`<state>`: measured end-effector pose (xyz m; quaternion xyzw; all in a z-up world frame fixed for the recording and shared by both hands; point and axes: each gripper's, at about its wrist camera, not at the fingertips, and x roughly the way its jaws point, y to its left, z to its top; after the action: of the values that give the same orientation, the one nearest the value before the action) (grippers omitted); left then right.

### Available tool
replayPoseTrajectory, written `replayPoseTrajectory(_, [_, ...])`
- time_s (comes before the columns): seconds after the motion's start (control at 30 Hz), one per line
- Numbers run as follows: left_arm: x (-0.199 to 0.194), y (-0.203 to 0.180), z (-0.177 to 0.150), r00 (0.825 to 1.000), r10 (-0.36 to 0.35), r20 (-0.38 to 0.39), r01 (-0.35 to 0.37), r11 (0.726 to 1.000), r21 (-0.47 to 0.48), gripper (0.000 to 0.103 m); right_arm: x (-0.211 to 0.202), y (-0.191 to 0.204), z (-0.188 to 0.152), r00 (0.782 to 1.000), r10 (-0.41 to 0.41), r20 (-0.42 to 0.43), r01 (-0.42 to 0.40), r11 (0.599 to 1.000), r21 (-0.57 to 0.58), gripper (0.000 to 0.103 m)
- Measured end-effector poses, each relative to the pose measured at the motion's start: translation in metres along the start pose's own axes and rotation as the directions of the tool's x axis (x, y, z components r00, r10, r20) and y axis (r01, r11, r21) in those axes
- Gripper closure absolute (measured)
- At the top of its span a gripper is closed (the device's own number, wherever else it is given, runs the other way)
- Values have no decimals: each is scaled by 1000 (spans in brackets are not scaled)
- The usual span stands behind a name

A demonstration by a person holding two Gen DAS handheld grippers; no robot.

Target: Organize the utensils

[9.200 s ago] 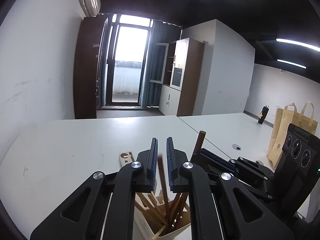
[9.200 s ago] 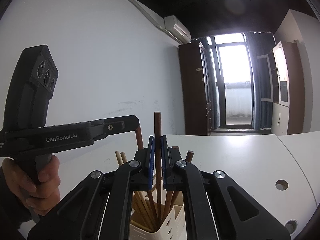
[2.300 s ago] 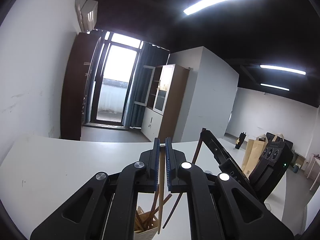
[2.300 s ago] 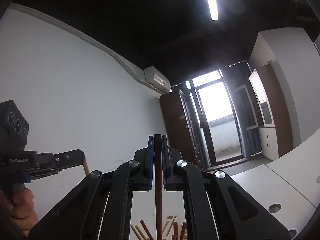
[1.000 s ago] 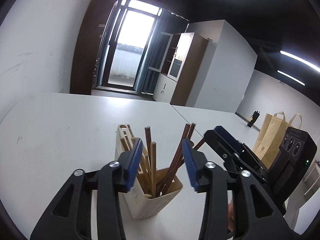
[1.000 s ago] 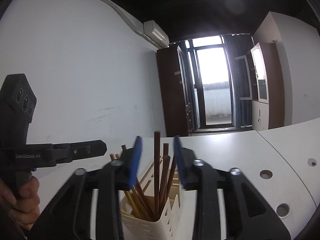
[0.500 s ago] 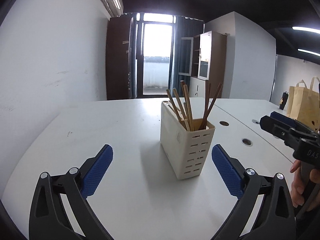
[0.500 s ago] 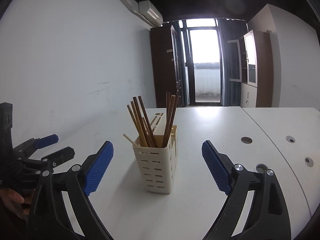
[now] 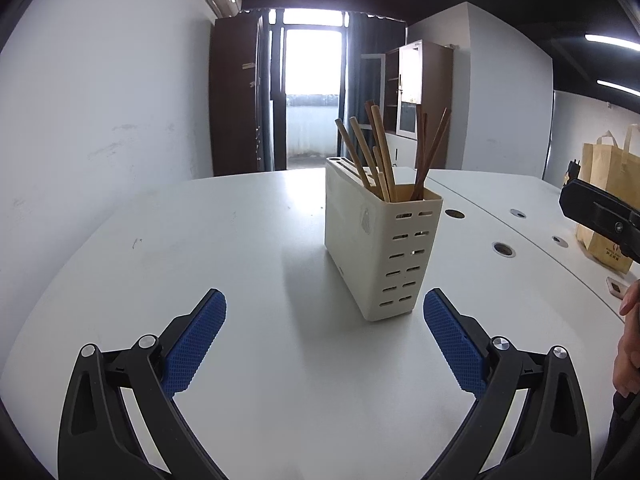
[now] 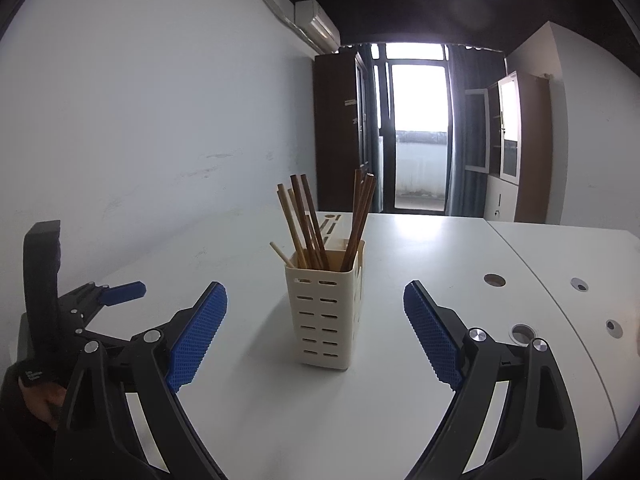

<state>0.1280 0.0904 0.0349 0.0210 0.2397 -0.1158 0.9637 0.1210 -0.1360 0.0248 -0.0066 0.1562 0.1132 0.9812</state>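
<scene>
A cream slotted utensil holder (image 9: pixel 380 248) (image 10: pixel 325 312) stands upright on the white table (image 9: pixel 200 248). Several wooden chopsticks (image 9: pixel 384 148) (image 10: pixel 316 224), light and dark brown, lean inside it. My left gripper (image 9: pixel 324 304) is open, its blue pads spread wide and low over the table, just short of the holder, with nothing between them. My right gripper (image 10: pixel 316 300) is open too, facing the holder from the other side, and nothing touches its pads. The left gripper also shows at the left edge of the right wrist view, held by a hand (image 10: pixel 40 398).
Round cable holes (image 9: pixel 503 249) (image 10: pixel 494 280) dot the table to the right. Brown paper bags (image 9: pixel 608 200) stand at the table's far right. A hand (image 9: pixel 628 344) holding the other gripper shows at the right edge. A white wall runs along the left.
Both grippers let go of their chopsticks into the holder, opened wide and drew back and down from it. Since half a second ago they shifted only slightly.
</scene>
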Motion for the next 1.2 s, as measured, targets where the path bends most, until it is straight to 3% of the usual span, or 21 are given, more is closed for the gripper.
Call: replayPoseTrajectory(1.2, [-12,-2,-3,1000,21,7,-21,1000,-6,6,16,-5,-13,999,5,-36,-4,999,46,12])
